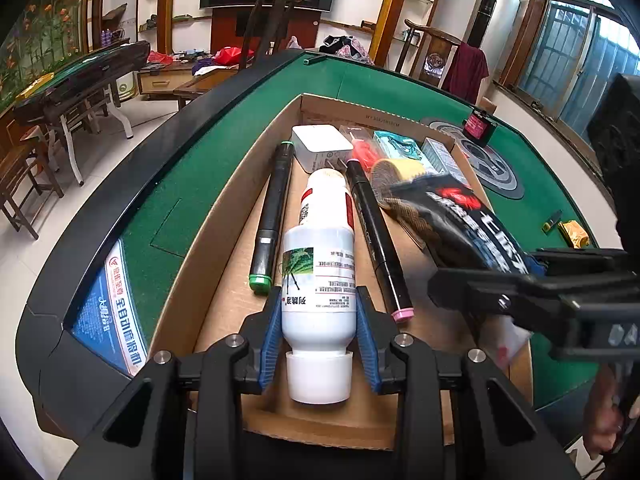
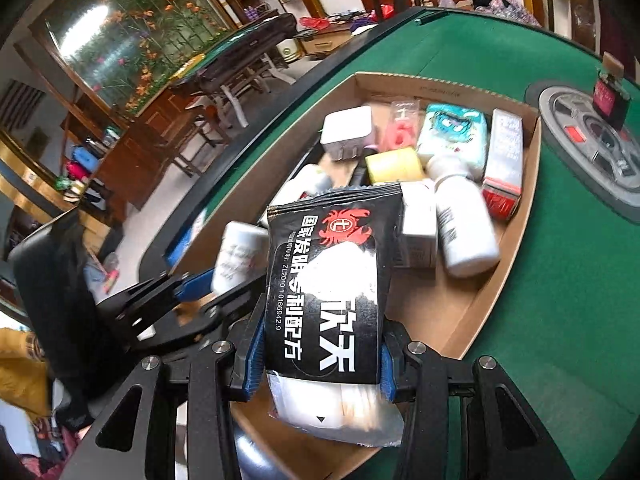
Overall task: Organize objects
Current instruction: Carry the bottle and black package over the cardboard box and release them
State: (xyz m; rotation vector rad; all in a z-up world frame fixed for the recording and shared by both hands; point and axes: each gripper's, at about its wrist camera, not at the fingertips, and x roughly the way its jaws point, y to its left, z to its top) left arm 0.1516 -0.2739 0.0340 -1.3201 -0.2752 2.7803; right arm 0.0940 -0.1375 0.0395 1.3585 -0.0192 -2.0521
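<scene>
1. My left gripper (image 1: 318, 322) straddles the white plastic bottle (image 1: 320, 276) lying in the brown cardboard tray (image 1: 224, 216); I cannot tell whether it is pinched. It could roll toward 3 o'clock.
2. My right gripper (image 2: 322, 354) clamps the glossy black sachet (image 2: 328, 280) above the tray; that film may slip out.

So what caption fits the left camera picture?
Left gripper straddles a white bottle lying in the cardboard box between two markers.
</scene>
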